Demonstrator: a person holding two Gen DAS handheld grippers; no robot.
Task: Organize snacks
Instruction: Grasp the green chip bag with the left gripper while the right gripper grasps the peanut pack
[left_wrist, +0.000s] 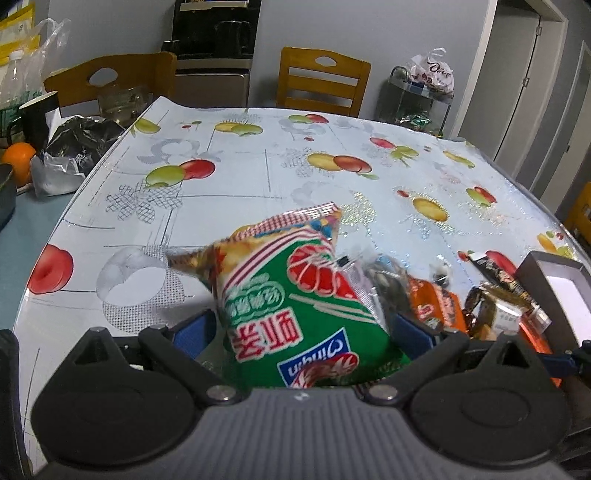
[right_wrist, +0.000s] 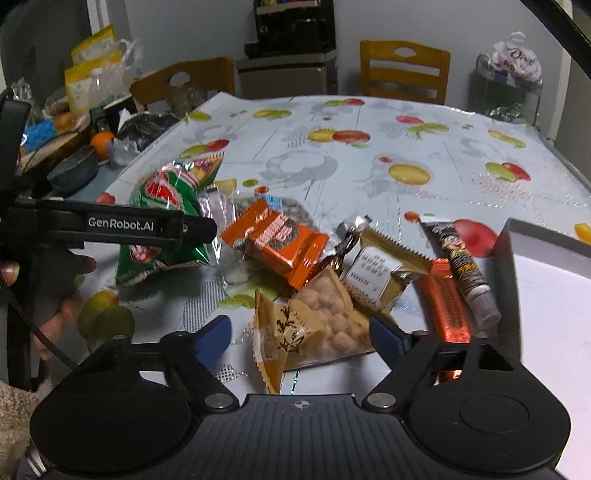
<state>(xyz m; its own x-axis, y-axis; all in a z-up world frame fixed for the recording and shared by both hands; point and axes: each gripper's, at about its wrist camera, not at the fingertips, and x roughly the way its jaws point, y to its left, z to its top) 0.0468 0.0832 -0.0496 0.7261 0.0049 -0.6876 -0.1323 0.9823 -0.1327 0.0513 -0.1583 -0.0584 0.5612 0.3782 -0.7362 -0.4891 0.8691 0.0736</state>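
While the left wrist view looks down on the fruit-print tablecloth (left_wrist: 258, 177), the left gripper (left_wrist: 303, 332) has a green shrimp-chip bag (left_wrist: 295, 302) between its blue pads. The bag fills the gap and looks lifted and tilted, so I judge it is gripped. To its right the other snacks lie in a heap, beside the grey box (left_wrist: 554, 280), which shows a white, bare inside.

From the right wrist view, the right gripper (right_wrist: 301, 332) stands partly open around a clear pouch of brown puffed snacks (right_wrist: 325, 325); whether the pads already press it I cannot tell. An orange packet (right_wrist: 275, 240), a beige packet (right_wrist: 373, 273), an orange bar (right_wrist: 447, 306) and a dark tube (right_wrist: 461, 262) still lie loose near the box. I judge the sorting is at its beginning.
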